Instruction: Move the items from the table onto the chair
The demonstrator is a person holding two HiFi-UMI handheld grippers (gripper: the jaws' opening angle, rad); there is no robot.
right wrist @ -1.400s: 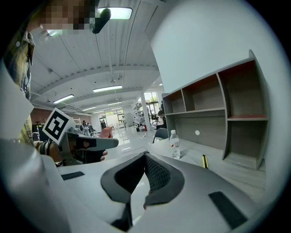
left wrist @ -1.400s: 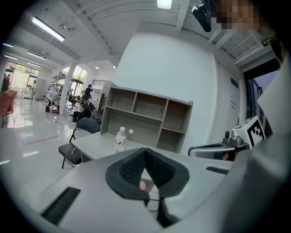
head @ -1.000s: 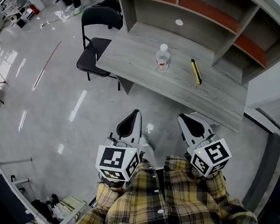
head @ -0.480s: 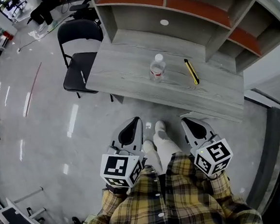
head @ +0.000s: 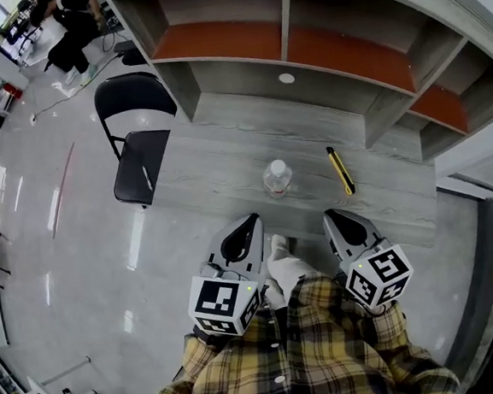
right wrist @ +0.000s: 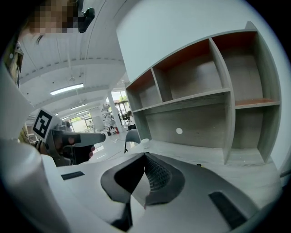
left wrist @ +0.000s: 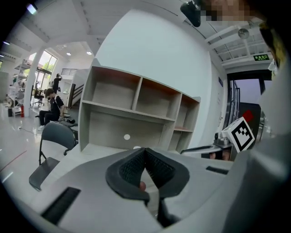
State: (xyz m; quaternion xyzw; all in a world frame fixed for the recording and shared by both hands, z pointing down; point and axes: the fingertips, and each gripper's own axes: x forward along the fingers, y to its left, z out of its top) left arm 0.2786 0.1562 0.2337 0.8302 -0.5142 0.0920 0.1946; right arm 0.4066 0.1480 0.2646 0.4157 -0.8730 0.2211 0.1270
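A clear plastic water bottle [head: 277,179] with a white cap stands upright near the middle of the grey wooden table [head: 226,163]. To its right lies a yellow and black utility knife [head: 341,171]. A black folding chair [head: 136,150] stands at the table's left end; a thin white item rests on its seat. My left gripper [head: 252,220] and right gripper [head: 329,217] hang side by side at the table's near edge, both shut and empty. Seen from the left gripper view, the jaws [left wrist: 145,150] meet tip to tip; the right gripper view's jaws [right wrist: 145,155] do too.
A grey shelf unit [head: 293,38] with orange-backed compartments rises along the table's far side. A small white disc [head: 286,78] lies under the shelf. Shiny grey floor [head: 54,251] spreads to the left, with a seated person [head: 69,36] far off.
The table, bottle and knife have drawn much closer in the head view. Both grippers have come forward from over the floor to the table's near edge, still shut.
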